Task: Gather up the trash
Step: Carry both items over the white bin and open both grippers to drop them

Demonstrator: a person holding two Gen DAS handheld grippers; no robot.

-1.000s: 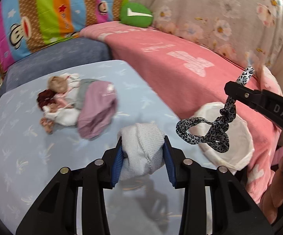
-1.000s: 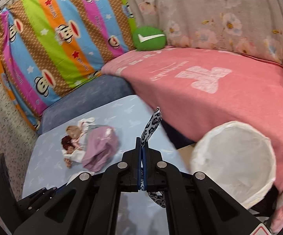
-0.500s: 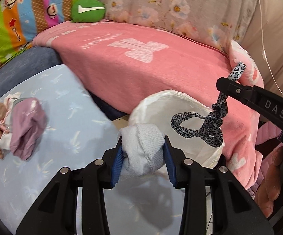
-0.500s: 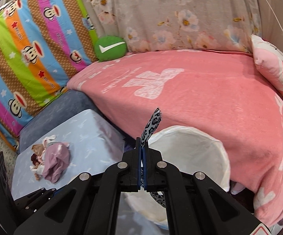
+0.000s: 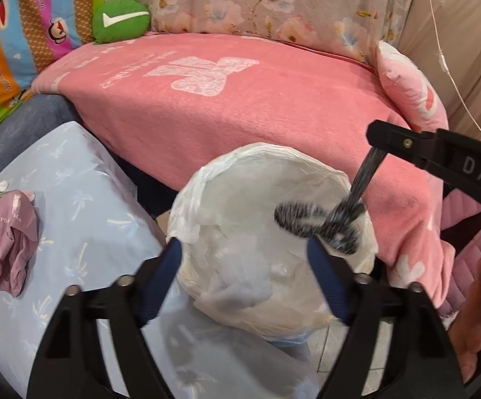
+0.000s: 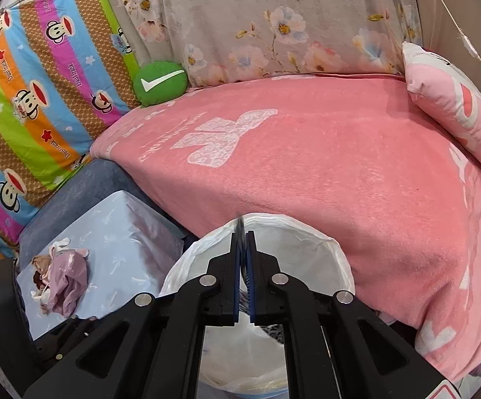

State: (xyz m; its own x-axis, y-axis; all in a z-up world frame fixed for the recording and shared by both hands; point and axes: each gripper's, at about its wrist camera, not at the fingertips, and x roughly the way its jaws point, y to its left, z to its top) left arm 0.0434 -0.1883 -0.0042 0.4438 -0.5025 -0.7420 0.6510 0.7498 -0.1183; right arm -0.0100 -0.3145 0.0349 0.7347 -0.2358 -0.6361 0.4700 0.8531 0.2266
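Observation:
A white bag-lined bin [image 5: 207, 179] stands on the floor between the light-blue table and the pink sofa. My left gripper [image 5: 243, 247] hangs over it with its jaws opening wide and nothing between them. A blurred white sock wad [image 5: 239, 284] lies loose inside the bin below. In the right wrist view my right gripper [image 6: 243, 234] is over the bin rim [image 6: 323, 242], its jaws opening a crack. A leopard-print hair band [image 6: 240, 227] runs streaked through that gap. In the left wrist view the hair band [image 5: 320, 222] dangles blurred over the bin mouth.
A doll and a mauve cloth pile [image 5: 14, 232] lie on the light-blue table [image 5: 84, 206] to the left. The pink blanket sofa [image 5: 240, 99] backs the bin, with a green cushion [image 5: 120, 20] and a pink pillow [image 5: 410, 86]. A person's hand [image 5: 480, 299] is at right.
Both grippers swung right from over the table to above the bin. The left jaws sprang apart and the sock dropped into the bin. The band slid lower in the right jaws.

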